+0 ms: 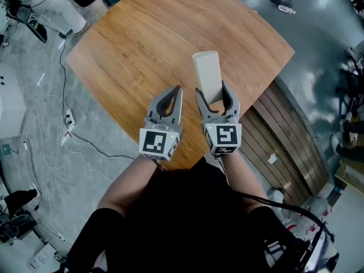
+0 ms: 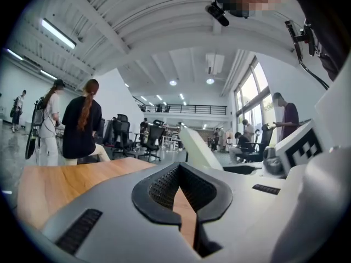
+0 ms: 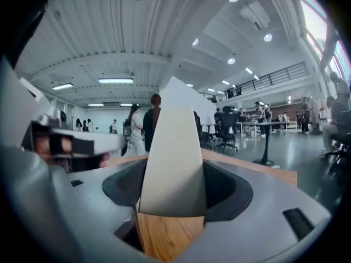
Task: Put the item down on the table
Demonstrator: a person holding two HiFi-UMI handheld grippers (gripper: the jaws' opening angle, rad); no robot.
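The tall cream-white block (image 1: pixel 207 73) is plain and unprinted, its top face a shade paler. The rounded wooden desk (image 1: pixel 131 44) is warm honey-brown, streaked with darker wavy grain. The left gripper (image 1: pixel 178 90) and the right gripper (image 1: pixel 211 91) have pale grey shells with black ribbed linings inside the jaws. Each bears a cube face patterned in black squares on white. The floor (image 1: pixel 34 95) is grey with whitish marbled veins. A slatted panel (image 1: pixel 287 135) shows dark brown stripes. The person's clothing (image 1: pixel 187 220) is black.

A wooden table (image 1: pixel 142 44) with rounded edges stands on grey floor (image 1: pixel 34 95).
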